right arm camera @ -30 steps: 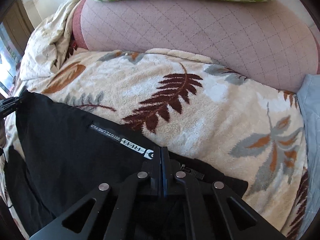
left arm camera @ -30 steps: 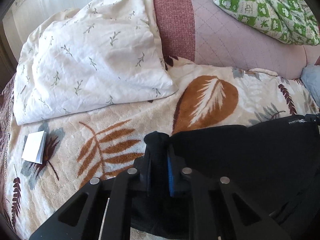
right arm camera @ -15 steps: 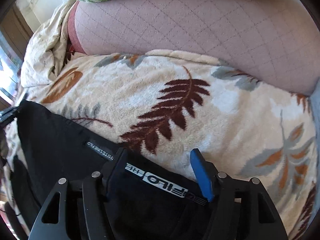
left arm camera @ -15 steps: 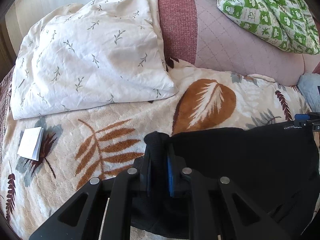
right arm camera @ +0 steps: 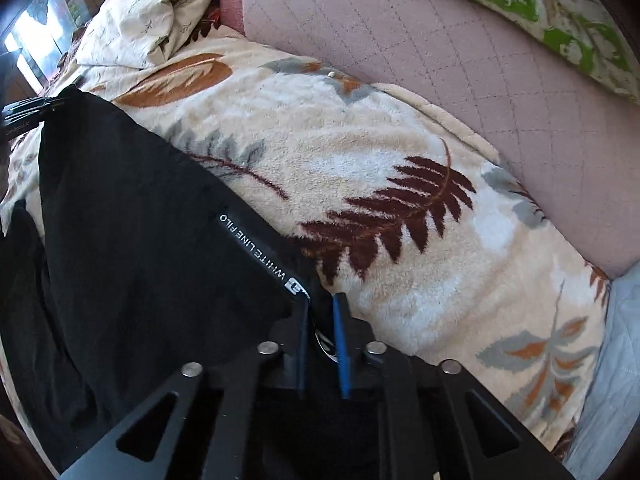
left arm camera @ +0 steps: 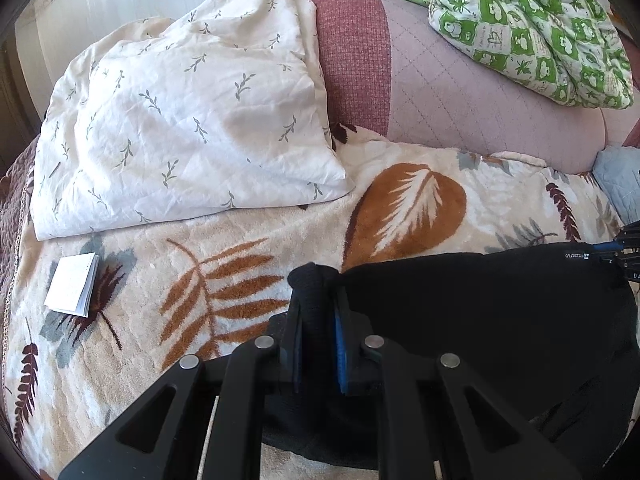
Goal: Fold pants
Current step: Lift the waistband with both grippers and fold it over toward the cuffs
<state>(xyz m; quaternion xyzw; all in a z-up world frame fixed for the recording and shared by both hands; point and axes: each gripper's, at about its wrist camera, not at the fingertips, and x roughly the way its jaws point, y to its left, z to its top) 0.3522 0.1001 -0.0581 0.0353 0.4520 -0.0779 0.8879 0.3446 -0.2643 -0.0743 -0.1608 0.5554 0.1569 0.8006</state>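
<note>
The black pants [left arm camera: 480, 312] lie on the leaf-print blanket [left arm camera: 240, 248] and stretch between my two grippers. My left gripper [left arm camera: 318, 292] is shut on a bunched corner of the black fabric, which sticks up between the fingers. My right gripper [right arm camera: 320, 312] is closed on the pants' edge by the white-lettered label [right arm camera: 256, 252]. In the right wrist view the pants [right arm camera: 140, 220] run off to the left, where the left gripper [right arm camera: 24, 114] holds the far corner. The right gripper [left arm camera: 624, 248] shows at the right edge of the left wrist view.
A white leaf-print pillow [left arm camera: 180, 128] lies at the back left. A small white booklet [left arm camera: 74, 284] lies on the blanket at the left. The pink quilted sofa back [left arm camera: 460, 100] carries a green checked quilt [left arm camera: 532, 28]. A pale blue cloth [right arm camera: 616, 360] lies at the right.
My right gripper opened half a second ago and has closed again on the pants' edge near the label. My left gripper kept its hold and drew back slightly.
</note>
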